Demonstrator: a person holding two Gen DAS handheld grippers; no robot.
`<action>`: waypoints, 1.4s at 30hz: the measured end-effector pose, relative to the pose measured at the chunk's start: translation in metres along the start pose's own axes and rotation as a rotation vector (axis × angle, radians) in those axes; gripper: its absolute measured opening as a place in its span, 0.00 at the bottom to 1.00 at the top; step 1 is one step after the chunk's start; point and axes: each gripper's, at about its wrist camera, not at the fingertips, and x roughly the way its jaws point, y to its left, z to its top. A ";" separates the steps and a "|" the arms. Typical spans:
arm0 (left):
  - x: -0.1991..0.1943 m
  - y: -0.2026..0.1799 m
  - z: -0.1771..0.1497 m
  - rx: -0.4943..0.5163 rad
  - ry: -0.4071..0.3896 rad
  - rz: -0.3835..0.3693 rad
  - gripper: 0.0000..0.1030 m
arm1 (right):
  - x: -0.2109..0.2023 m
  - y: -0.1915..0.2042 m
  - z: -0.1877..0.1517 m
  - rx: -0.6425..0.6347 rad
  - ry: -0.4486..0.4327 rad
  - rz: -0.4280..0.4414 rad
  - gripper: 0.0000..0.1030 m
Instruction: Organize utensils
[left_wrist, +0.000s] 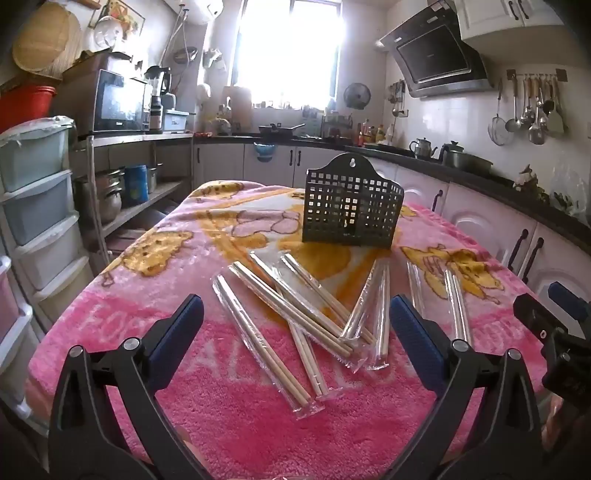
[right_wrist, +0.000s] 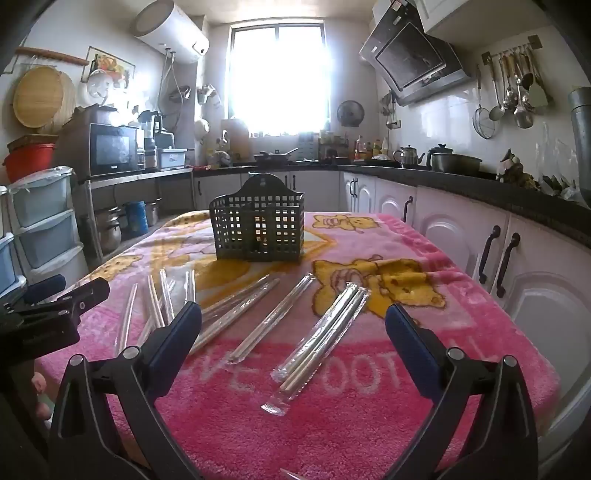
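Note:
Several pairs of wooden chopsticks in clear plastic sleeves lie scattered on the pink blanket-covered table. A dark perforated utensil basket stands upright behind them. My left gripper is open and empty, held above the near side of the pile. My right gripper is open and empty, above a wrapped pair. More wrapped pairs lie to its left, and the basket stands farther back. The right gripper shows at the right edge of the left wrist view.
Kitchen counters with white cabinets run along the right and back. Plastic drawers and a shelf with a microwave stand at the left. Ladles hang on the right wall.

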 end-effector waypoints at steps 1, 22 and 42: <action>0.000 0.000 0.000 0.005 0.002 0.003 0.89 | 0.000 0.000 0.000 0.002 0.001 0.001 0.94; -0.005 0.000 0.005 0.002 -0.027 0.001 0.89 | -0.002 0.003 0.000 -0.001 -0.011 0.006 0.94; -0.007 -0.002 0.006 0.004 -0.035 0.000 0.89 | 0.000 0.005 0.002 -0.002 -0.019 0.010 0.94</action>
